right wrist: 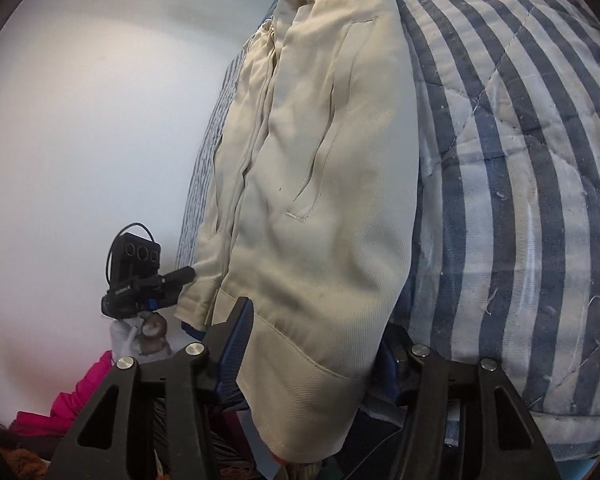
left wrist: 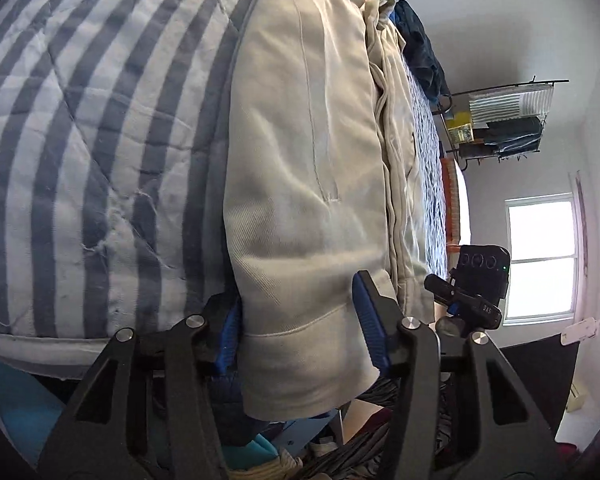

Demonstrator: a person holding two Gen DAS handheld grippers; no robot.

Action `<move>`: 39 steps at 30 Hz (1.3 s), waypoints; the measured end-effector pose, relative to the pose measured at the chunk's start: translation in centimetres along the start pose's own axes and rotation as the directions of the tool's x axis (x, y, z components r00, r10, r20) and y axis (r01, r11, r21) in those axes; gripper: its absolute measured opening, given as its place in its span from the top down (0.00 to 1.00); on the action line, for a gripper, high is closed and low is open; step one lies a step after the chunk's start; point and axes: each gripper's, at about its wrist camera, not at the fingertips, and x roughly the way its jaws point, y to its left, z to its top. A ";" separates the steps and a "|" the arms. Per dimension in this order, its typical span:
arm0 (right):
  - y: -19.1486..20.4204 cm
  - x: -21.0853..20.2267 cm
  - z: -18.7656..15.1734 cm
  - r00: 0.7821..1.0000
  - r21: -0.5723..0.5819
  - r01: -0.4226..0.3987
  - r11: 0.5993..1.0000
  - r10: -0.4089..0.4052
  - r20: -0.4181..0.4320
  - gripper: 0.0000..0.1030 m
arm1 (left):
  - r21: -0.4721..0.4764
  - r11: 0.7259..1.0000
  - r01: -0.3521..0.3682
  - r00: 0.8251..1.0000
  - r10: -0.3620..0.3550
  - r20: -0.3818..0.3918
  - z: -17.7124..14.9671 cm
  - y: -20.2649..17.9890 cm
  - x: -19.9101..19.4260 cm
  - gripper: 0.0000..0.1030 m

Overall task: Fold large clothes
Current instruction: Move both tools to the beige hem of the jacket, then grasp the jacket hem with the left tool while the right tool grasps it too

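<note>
A large beige garment (left wrist: 300,128), seemingly a zip jacket with a slanted pocket, lies lengthwise on a blue-and-white striped quilt (left wrist: 80,140). Its hem hangs over the bed's near edge. My left gripper (left wrist: 300,332) straddles one hem corner. Its blue pads (left wrist: 230,332) stand well apart, with loose cloth between them and no visible squeeze. My right gripper (right wrist: 314,344) straddles the other hem corner (right wrist: 308,380) of the same garment (right wrist: 332,140) in the same way, jaws apart. Each wrist view also shows the other gripper beside the hem: the right gripper (left wrist: 440,286) and the left gripper (right wrist: 186,274).
A dark blue-green garment (left wrist: 420,48) lies further up the bed. A wire rack (left wrist: 504,120) hangs on the wall above a bright window (left wrist: 540,260). Below the quilt (right wrist: 520,200) edge the floor holds a pink garment (right wrist: 80,396) and other clutter.
</note>
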 end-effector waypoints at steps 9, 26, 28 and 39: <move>0.5 0.4 0.8 0.999 0.021 -0.049 0.999 0.049 -0.005 0.76 | -0.046 0.997 0.061 0.998 -0.059 0.038 -0.5 -0.6 -1.1 0.80; 3.5 -2.8 8.2 0.979 0.060 -0.104 0.993 0.092 0.181 0.80 | -0.071 0.991 0.112 0.969 -0.093 0.228 6.5 -6.7 -3.3 0.84; 4.1 -2.7 9.8 0.981 0.062 -0.072 0.996 0.060 0.184 0.80 | -0.090 0.991 0.098 0.970 -0.074 0.232 7.8 -6.7 -2.8 0.84; 1.0 0.8 16.1 0.988 0.188 -0.034 0.982 0.004 0.156 0.80 | -0.180 0.983 0.036 0.970 0.009 0.241 12.4 -4.4 0.9 0.84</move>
